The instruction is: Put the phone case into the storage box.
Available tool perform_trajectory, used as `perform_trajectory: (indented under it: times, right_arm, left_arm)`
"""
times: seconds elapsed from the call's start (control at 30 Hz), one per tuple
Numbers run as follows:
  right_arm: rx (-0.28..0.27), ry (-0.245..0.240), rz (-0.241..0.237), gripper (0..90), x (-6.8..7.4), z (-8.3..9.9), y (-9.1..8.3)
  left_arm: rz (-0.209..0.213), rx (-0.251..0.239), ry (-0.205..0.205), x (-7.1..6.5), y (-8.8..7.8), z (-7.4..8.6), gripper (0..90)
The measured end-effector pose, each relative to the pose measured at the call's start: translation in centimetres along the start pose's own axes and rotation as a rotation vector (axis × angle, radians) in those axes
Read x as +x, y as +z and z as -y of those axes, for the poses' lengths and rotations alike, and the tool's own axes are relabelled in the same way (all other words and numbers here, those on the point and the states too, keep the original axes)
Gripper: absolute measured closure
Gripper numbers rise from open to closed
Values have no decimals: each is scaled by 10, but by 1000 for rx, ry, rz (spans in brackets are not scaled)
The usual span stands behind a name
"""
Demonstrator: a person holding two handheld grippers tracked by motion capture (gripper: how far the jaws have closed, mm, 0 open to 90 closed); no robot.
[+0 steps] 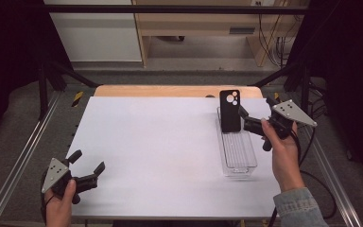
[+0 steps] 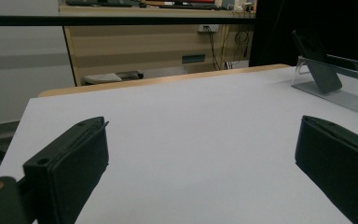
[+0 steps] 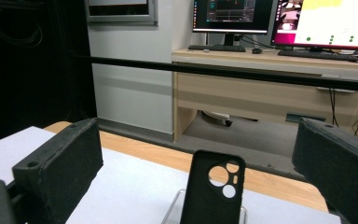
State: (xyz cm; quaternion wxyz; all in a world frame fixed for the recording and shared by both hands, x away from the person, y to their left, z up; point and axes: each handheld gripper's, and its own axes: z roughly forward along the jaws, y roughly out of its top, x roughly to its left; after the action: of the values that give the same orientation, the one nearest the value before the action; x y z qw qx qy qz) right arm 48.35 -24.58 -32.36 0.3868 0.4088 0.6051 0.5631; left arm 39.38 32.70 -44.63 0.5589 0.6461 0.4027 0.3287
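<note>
While I watch from the high view, the black rubbery phone case with round camera cut-outs stands upright at the far end of the long clear plastic tray, leaning against the tray's far wall. That tray lies on the right part of the white table, with its long side running away from the person.

I see the right gripper held just beside the case, on its right, at about mid-height. Its 2 fingers are apart and nothing is clamped between them. In the right gripper view, the case stands between the 2 black fingers and beyond them, with no contact that I can confirm. Its cut-outs face that camera. The person's right hand grips the handle, a denim sleeve covering the forearm.

I see the left gripper at the near left corner of the table, well apart from the tray and case. Its 2 fingers are spread wide with bare table surface between them. In the left gripper view, the case appears far off at upper right, tilted back in the tray. The left hand holds that gripper low over the table edge.
</note>
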Motion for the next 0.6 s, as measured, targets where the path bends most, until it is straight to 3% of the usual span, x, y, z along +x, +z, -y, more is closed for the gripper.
perform_trajectory:
  times: [0.6]
  right_arm:
    - [-23, 0, 32, 22, -20, 3, -23]
  left_arm:
    - [15, -4, 2, 1, 0, 0, 26]
